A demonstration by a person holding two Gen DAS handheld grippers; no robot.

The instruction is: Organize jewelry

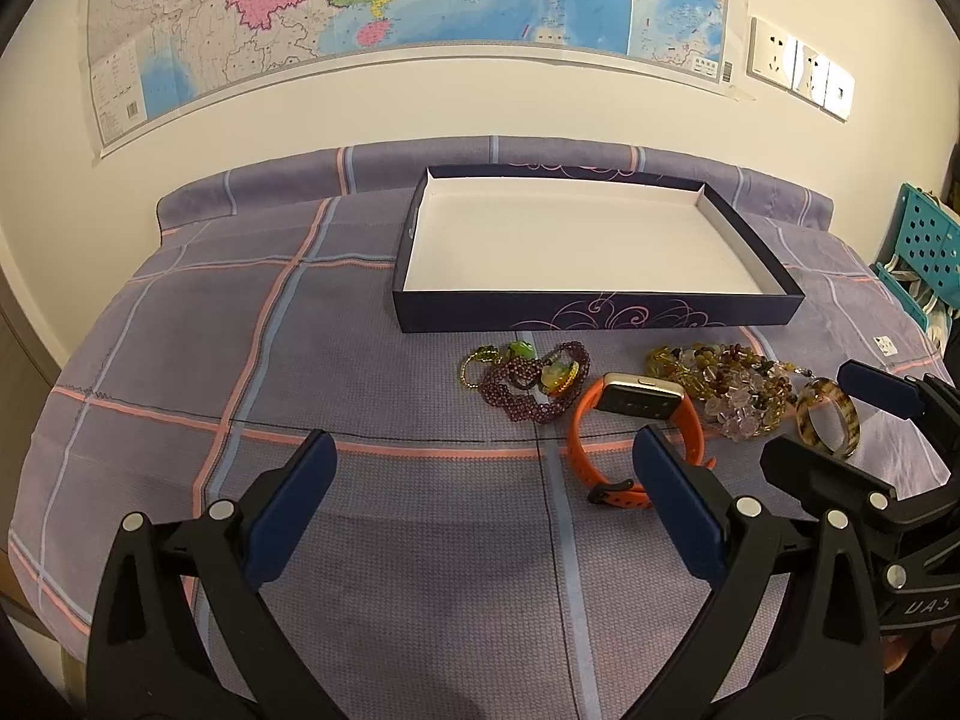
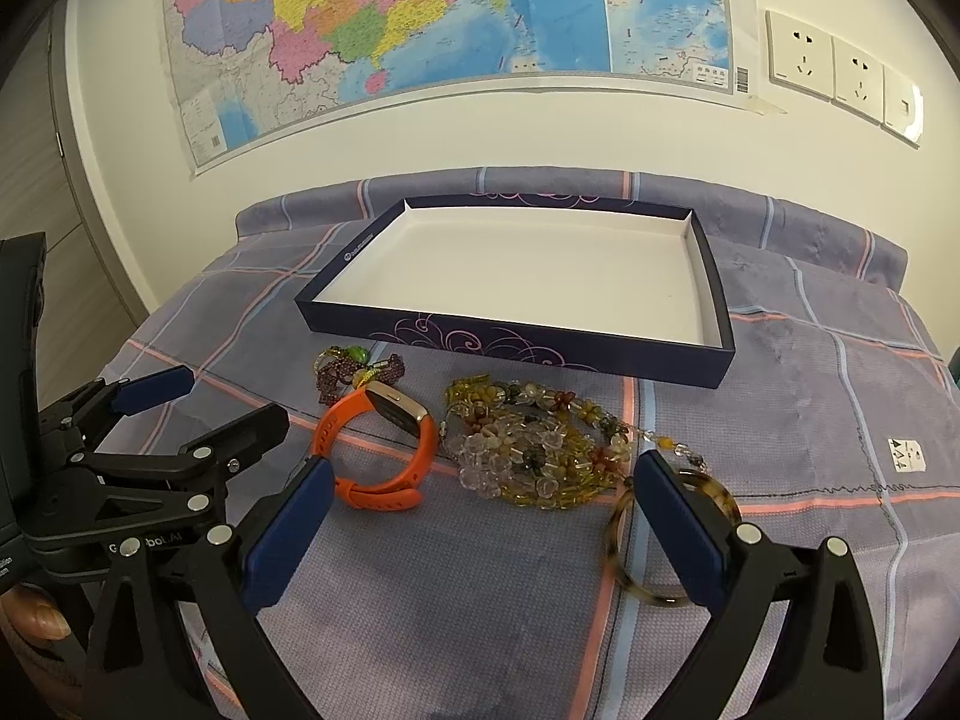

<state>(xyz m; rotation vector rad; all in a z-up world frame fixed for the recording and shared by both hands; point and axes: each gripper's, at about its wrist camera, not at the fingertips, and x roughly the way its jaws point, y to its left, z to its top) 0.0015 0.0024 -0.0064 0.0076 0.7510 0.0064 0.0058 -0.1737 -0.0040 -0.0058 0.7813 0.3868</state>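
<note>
Nothing has been sorted yet — the shallow dark-blue cardboard box lid with a white inside (image 1: 414, 276) lies bare beyond both pairs of fingers, and every piece of jewelry is on the checked purple bedcover (image 1: 180, 372) in front of it.

The left gripper (image 1: 486, 468) has its jaws spread wide with nothing between them. Just past its right finger lies the orange-strapped watch with a gold case (image 1: 636, 402), the strap partly hidden behind that finger. Further ahead, between the fingers and the box, sits a tangle of dark garnet-coloured bead strands with green and yellow stones (image 1: 528, 381).

The right gripper (image 2: 480, 501) is likewise wide open and holds nothing. The brown tortoiseshell bangle (image 2: 624, 546) lies at its right finger, which covers part of the ring — it may be touching the blue pad, though the view does not settle that. Ahead of the gap between its fingers is the heap of clear, amber and yellow stone beads (image 2: 528, 456), and the watch lies just beyond its left finger.

So four items or clusters are left to move, all close to the box's near wall. By my reading, the bangle and the watch are the nearest first picks for right and left.
</note>
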